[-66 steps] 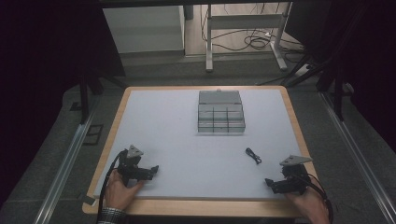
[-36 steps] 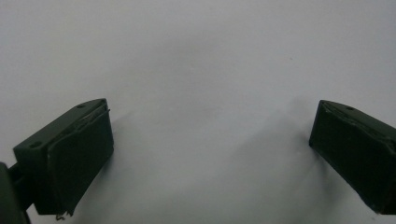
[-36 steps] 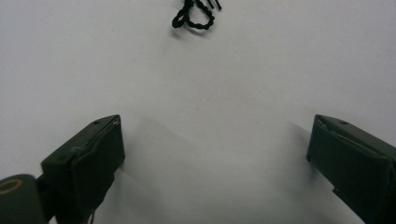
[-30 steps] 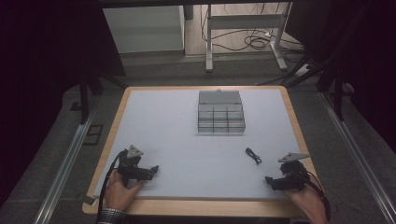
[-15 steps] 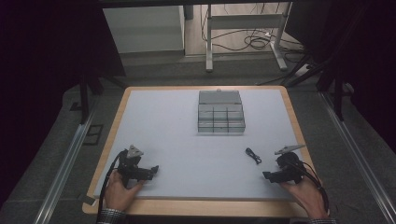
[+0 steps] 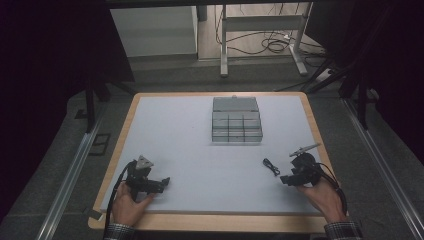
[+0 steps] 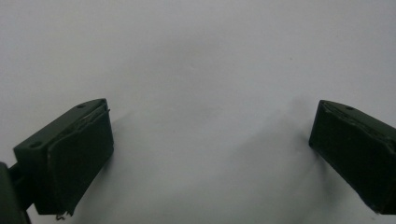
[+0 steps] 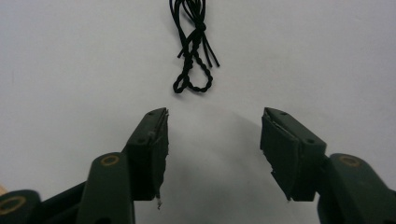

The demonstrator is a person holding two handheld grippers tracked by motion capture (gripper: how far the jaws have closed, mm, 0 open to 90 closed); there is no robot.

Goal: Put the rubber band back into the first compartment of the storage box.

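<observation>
A small knotted bundle of black cord (image 6: 271,166) lies on the white table top (image 6: 200,150), right of centre. In the right gripper view the black cord (image 8: 192,51) lies just beyond the tips of my right gripper (image 8: 214,126), whose jaws stand apart with nothing between them. From above, my right gripper (image 6: 286,179) is a short way right of the cord, pointing at it. My left gripper (image 6: 165,182) rests near the front left edge, and in the left gripper view its jaws (image 7: 210,130) are wide apart over bare white surface.
A grey compartment box (image 6: 236,120) with its lid folded back stands at the middle back of the table. The table has a wooden rim (image 6: 210,222). Beyond it are a white cabinet (image 6: 152,27) and a metal frame with cables on the floor.
My right gripper has moved forward and left toward the black cord. The left gripper has stayed where it was.
</observation>
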